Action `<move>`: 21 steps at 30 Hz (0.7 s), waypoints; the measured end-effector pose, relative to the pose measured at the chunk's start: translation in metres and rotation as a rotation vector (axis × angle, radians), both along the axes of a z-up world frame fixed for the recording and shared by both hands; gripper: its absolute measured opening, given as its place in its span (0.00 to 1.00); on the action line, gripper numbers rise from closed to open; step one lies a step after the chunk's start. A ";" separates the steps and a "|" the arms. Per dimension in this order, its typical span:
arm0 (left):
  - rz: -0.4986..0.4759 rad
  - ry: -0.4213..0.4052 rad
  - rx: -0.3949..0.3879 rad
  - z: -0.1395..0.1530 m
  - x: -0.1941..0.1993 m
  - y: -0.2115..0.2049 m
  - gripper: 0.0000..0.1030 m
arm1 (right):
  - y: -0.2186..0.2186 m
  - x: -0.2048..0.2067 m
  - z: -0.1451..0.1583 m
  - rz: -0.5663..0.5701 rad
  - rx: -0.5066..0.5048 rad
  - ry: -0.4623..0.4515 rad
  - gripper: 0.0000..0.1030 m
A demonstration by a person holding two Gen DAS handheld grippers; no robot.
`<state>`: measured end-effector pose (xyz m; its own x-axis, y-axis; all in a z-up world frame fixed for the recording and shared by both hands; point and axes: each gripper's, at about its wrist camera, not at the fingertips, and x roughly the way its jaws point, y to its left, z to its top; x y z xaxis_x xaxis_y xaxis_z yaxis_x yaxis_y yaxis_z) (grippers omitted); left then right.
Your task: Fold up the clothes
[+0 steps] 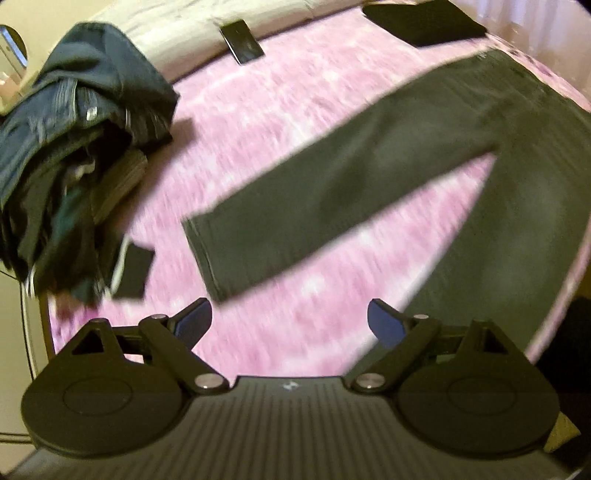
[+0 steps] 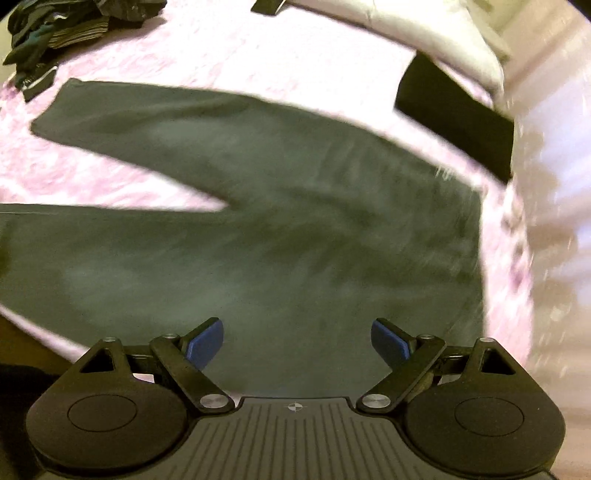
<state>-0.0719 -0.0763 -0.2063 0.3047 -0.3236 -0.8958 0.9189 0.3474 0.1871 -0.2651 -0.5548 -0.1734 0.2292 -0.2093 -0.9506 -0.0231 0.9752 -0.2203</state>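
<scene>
A pair of dark grey trousers (image 2: 295, 221) lies spread flat on a bed with a pink cover (image 1: 295, 110), both legs apart in a V and no fold in them. At the cover's far edge rests a dark, flat, folded item (image 1: 424, 22). To the left sits a loose heap of clothes (image 1: 74, 147), jeans on top, not folded. So at least the trousers and the heap are left to fold. The left tongs (image 1: 290, 323) and right tongs (image 2: 297, 343) are both spread and hold nothing. Both views are smeared by motion. One trouser leg runs out of frame, and a small dark slab (image 1: 242, 40) near the pillows is hard to identify.
</scene>
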 end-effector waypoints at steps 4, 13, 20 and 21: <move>0.003 -0.052 0.061 -0.013 0.017 -0.060 0.82 | -0.074 0.056 -0.010 0.127 -0.019 -0.033 0.87; -0.138 -0.079 0.187 -0.077 0.062 -0.157 0.73 | -0.173 0.155 -0.069 0.380 -0.048 -0.003 0.87; -0.314 -0.047 0.289 -0.144 0.117 -0.193 0.57 | -0.183 0.188 -0.103 0.414 -0.066 0.016 0.87; -0.342 -0.029 0.311 -0.154 0.123 -0.194 0.57 | -0.184 0.192 -0.106 0.409 -0.064 0.022 0.87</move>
<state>0.0507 -0.2708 -0.3601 0.2533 -0.1274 -0.9590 0.9638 -0.0517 0.2614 -0.0733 -0.7383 -0.2797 0.2855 -0.1636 -0.9443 -0.4115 0.8689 -0.2750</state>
